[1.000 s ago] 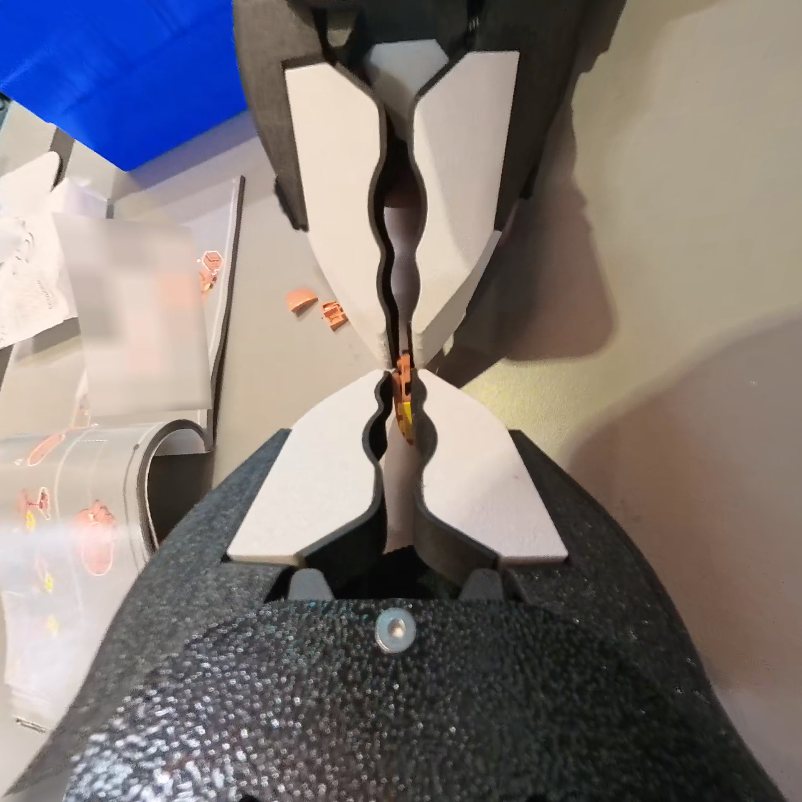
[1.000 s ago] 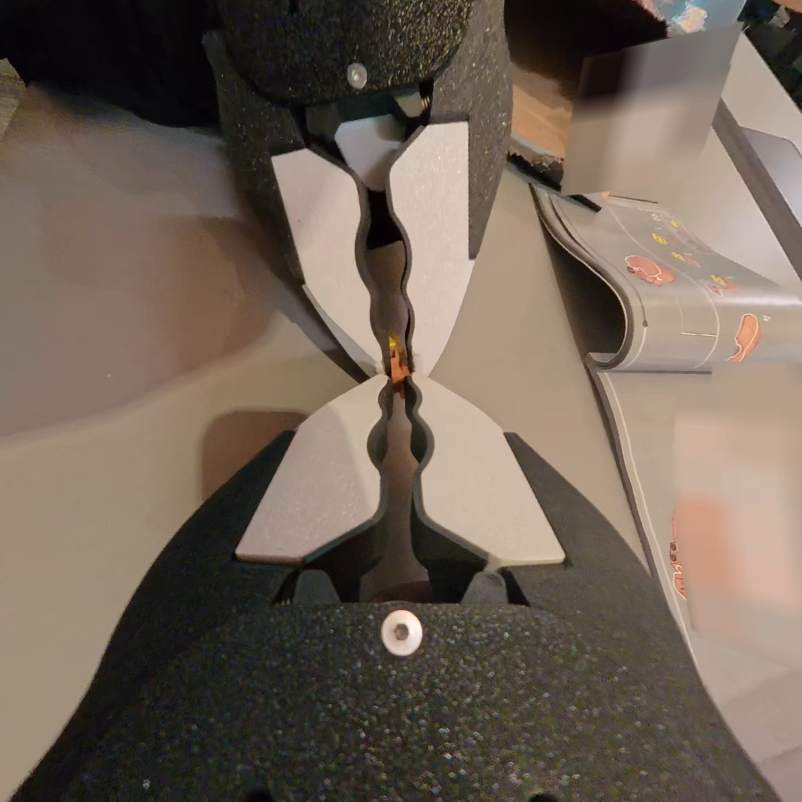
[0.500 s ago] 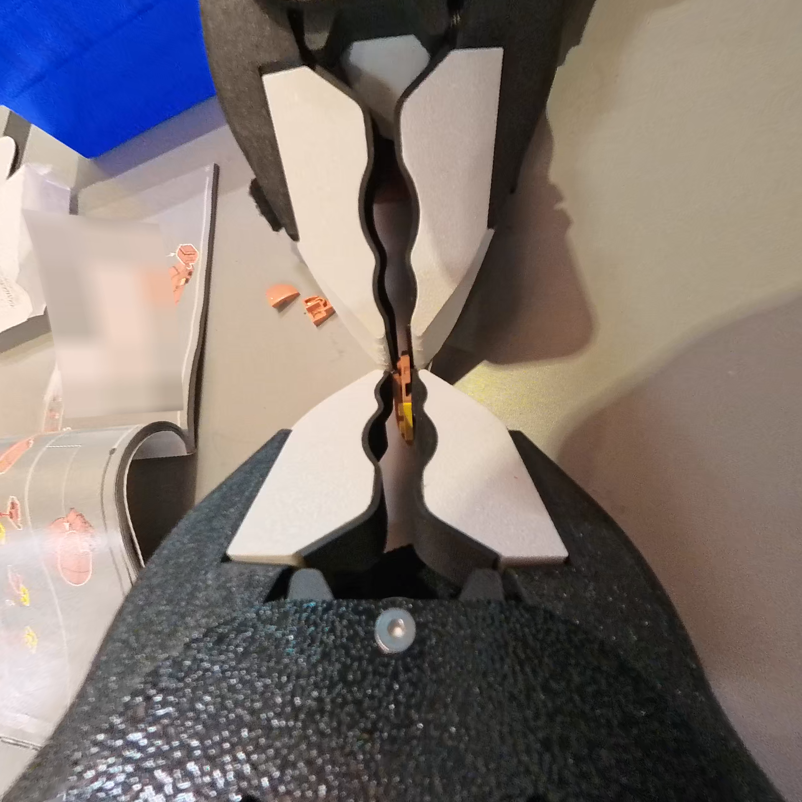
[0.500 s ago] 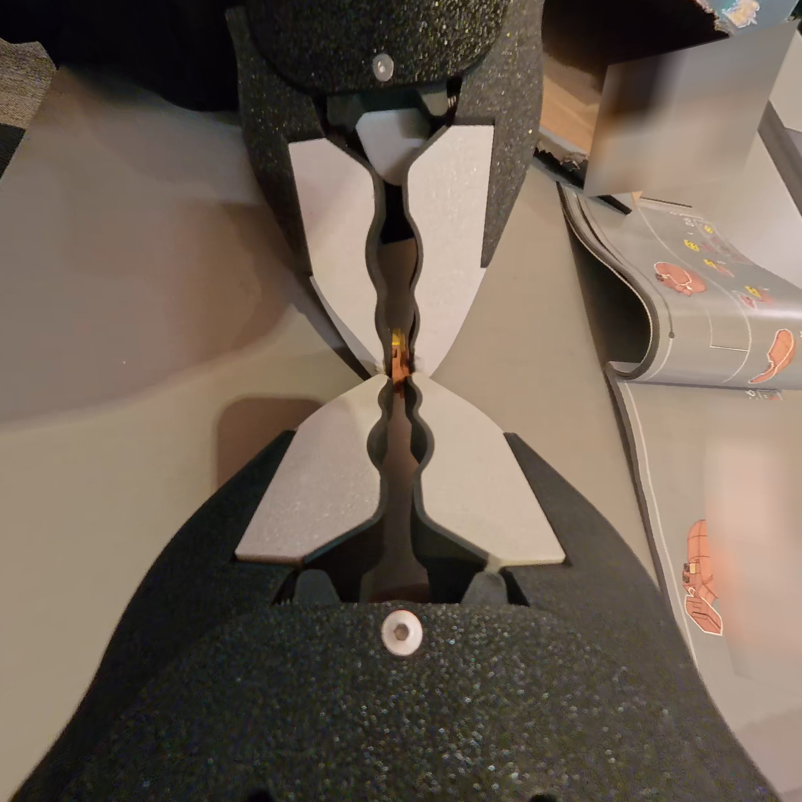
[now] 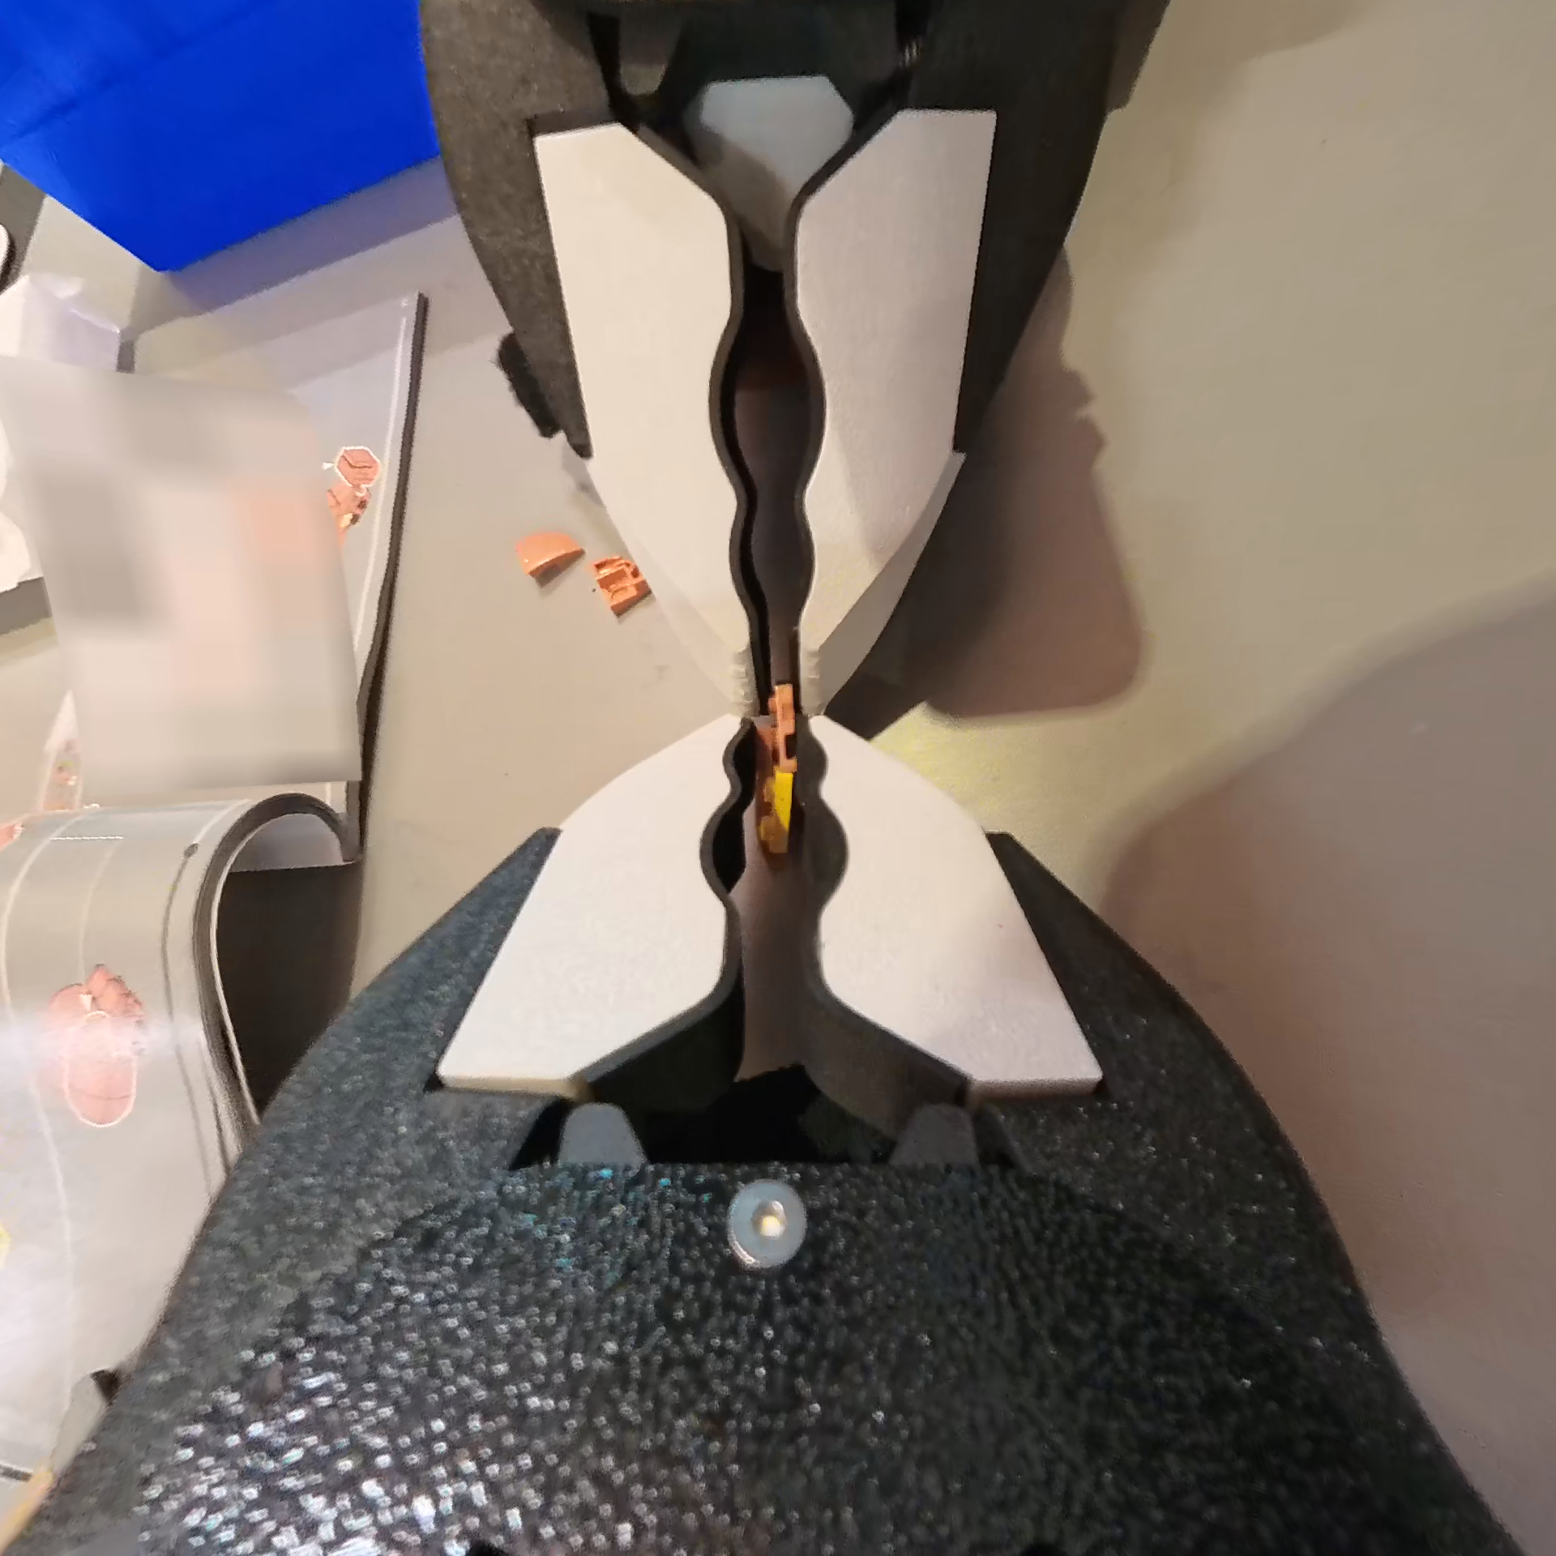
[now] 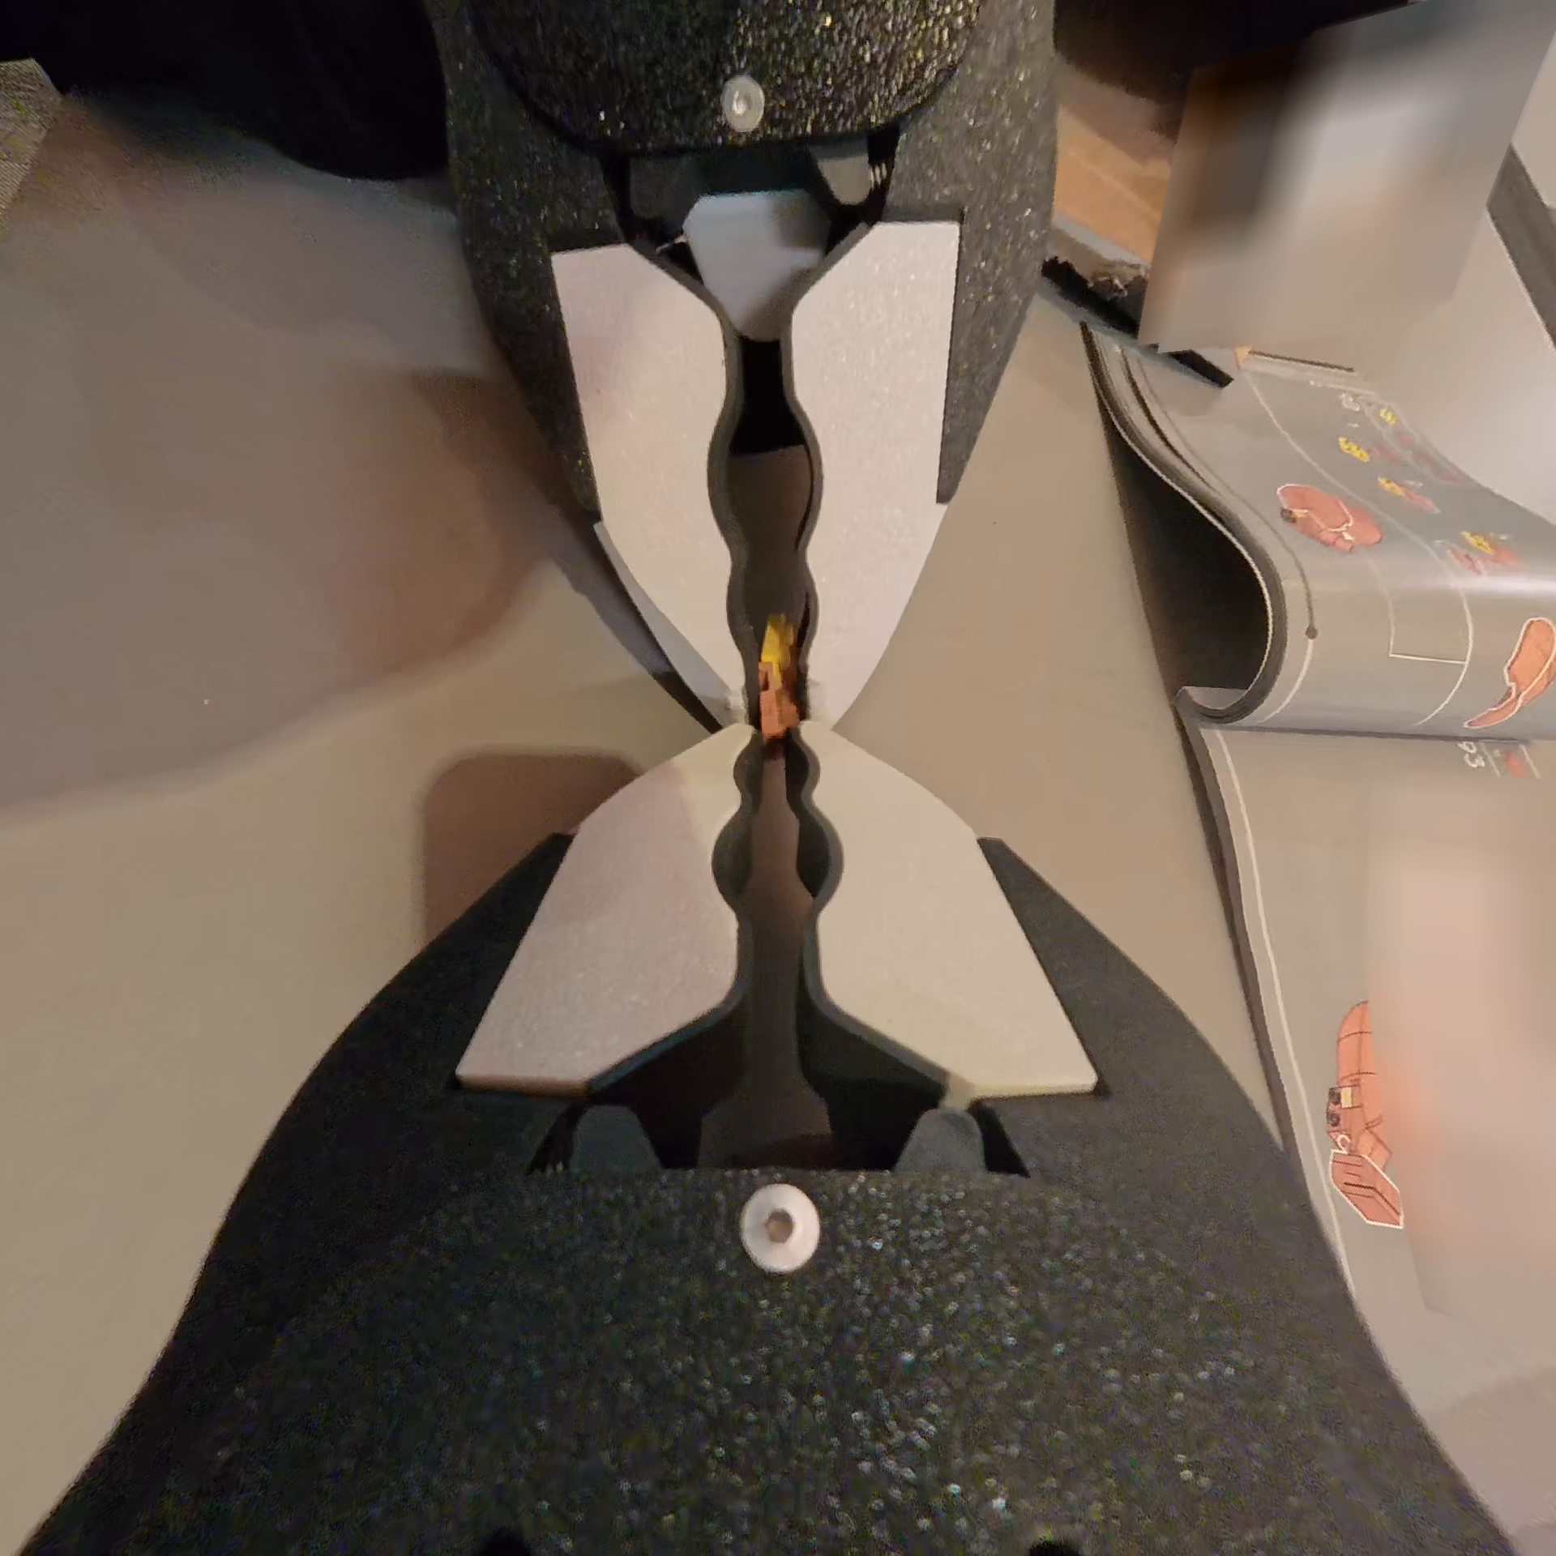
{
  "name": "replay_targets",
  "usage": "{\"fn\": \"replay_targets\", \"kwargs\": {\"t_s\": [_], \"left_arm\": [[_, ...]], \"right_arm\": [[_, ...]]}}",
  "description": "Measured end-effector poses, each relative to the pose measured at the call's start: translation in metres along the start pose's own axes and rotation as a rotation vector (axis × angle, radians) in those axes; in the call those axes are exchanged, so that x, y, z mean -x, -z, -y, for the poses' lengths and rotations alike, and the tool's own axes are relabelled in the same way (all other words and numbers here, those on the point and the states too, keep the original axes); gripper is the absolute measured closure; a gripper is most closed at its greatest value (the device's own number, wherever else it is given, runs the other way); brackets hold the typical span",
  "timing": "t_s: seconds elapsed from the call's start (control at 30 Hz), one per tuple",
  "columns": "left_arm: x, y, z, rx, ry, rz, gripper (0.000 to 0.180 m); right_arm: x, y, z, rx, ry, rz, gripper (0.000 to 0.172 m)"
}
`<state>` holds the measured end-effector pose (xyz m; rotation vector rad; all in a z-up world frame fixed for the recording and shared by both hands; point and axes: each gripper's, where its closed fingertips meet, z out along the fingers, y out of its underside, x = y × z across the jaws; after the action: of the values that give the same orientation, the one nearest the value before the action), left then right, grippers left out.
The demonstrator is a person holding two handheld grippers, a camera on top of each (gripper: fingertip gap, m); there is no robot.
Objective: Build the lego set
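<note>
A: What sits between the two grippers?
B: A small orange-and-yellow brick piece (image 5: pixel 779 762), pinched where the tips meet above the beige table (image 5: pixel 1263 421).
A: Both clenched on it?
B: Yes. The left gripper (image 5: pixel 776 758) grips its yellow end, the right gripper (image 6: pixel 776 741) its orange end, nose to nose.
A: Nearby?
B: Two loose orange pieces (image 5: pixel 581 564) lie left of the brick piece, beside a curled grey instruction booklet (image 6: pixel 1389 589).

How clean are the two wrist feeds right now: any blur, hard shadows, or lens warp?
Left wrist view: booklet at the left edge is smeared; right gripper casts a hard shadow on the table. Right wrist view: sharp centre, soft edges, wide-angle bowing, dim warm light.
</note>
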<state>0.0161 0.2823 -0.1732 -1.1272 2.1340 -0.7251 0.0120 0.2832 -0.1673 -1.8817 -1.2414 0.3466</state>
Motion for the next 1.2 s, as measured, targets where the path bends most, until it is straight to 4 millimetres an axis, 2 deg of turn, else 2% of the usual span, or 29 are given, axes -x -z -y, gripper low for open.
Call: {"fn": "replay_targets", "kwargs": {"t_s": [0.37,0.9,1.2], "left_arm": [[0.004,-0.001,-0.004,0.004,0.049,0.001,0.171],[0.007,0.002,-0.009,0.008,0.147,-0.011,0.164],[0.006,0.003,-0.012,0.018,0.181,-0.027,0.159]], "right_arm": [[-0.003,-0.003,-0.003,0.026,-0.008,-0.023,0.167],[-0.008,-0.007,0.004,0.004,0.005,-0.046,0.167],[-0.011,-0.012,0.006,0.011,0.088,-0.088,0.167]]}}
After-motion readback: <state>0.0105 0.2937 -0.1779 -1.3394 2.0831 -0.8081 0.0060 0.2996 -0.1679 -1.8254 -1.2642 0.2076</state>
